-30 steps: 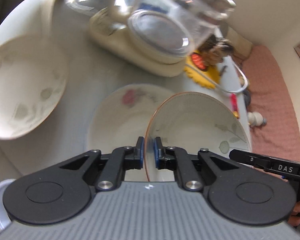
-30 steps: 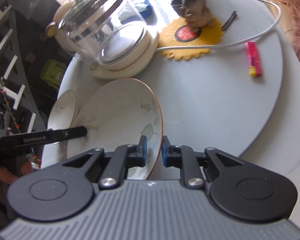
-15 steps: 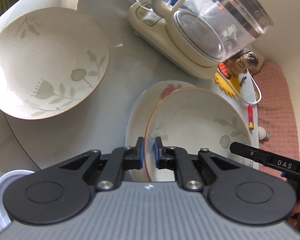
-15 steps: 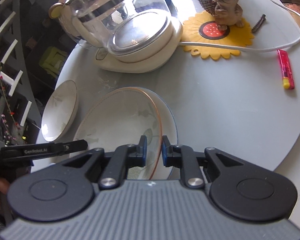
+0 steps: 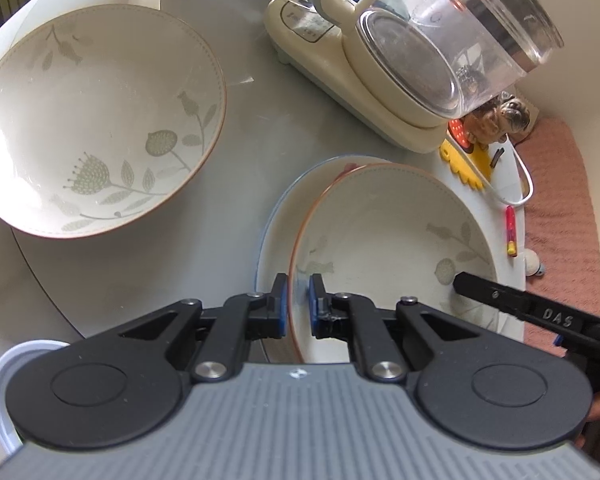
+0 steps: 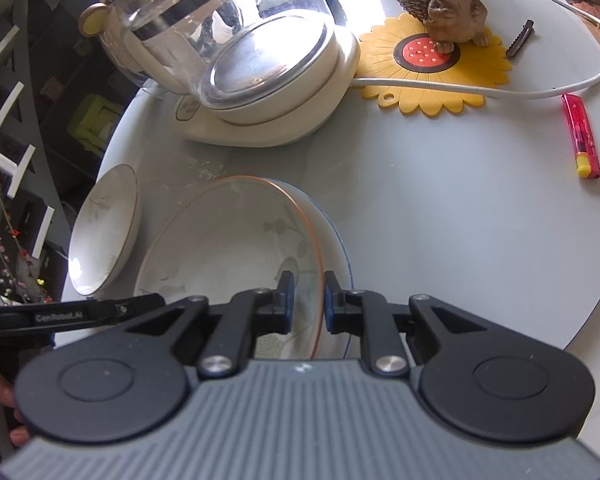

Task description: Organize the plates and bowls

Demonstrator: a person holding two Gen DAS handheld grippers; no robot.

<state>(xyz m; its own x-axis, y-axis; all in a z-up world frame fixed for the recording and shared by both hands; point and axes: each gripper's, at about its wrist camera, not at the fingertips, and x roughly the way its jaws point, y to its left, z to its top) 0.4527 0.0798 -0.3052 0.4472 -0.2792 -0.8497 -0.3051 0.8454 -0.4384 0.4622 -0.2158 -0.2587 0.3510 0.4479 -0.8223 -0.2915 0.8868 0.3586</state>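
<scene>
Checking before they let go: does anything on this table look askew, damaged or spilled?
No spill or damage shows. The orange-rimmed bowl, gripped by both grippers, sits off-centre in the blue-rimmed dish beneath. A second floral bowl stands apart, unstacked.

I'm in a home: round desk (image 6: 440,216) with glass kettle (image 6: 236,36), sunflower mat (image 6: 440,68), dog figurine (image 6: 456,0), lighter (image 6: 582,136), floral bowls (image 5: 96,120), pink bedspread (image 5: 560,208) beside it.
</scene>
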